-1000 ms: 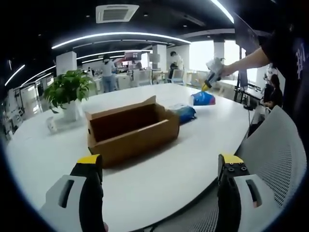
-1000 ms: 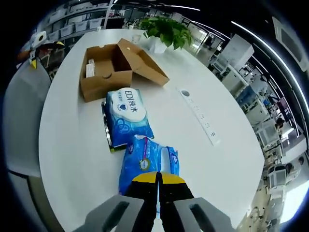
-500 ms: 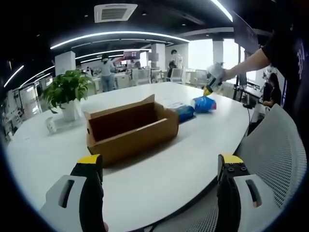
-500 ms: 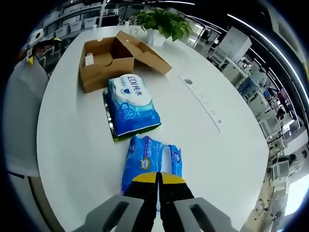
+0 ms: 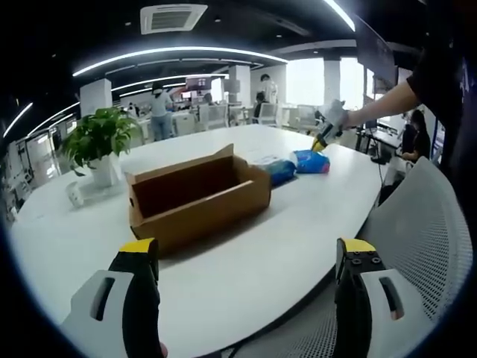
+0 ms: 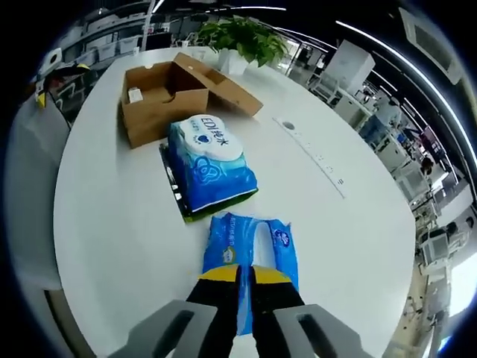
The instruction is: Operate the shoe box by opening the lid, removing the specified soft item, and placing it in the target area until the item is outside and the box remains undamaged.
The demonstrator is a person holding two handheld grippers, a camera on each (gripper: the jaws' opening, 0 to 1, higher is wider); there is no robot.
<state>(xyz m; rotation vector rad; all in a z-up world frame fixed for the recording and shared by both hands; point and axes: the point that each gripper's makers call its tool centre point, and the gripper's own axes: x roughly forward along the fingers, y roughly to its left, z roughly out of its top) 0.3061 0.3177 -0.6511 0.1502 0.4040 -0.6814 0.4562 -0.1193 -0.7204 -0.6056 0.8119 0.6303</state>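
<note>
The cardboard shoe box point(image 6: 162, 104) sits open on the white desk point(image 6: 112, 224), its lid point(image 6: 220, 82) folded back toward a potted plant point(image 6: 242, 41). Just beside it lies a large blue wet-wipes pack point(image 6: 210, 160). The right gripper point(image 6: 244, 280) has its jaws nearly closed on the edge of a small blue tissue pack point(image 6: 250, 250) lying on the desk. The left gripper point(image 5: 246, 261) hovers with jaws wide apart, holding nothing, near the box.

Open office: white table point(image 5: 246, 246), mesh chair point(image 5: 421, 224), ceiling light strips point(image 5: 179, 54).
</note>
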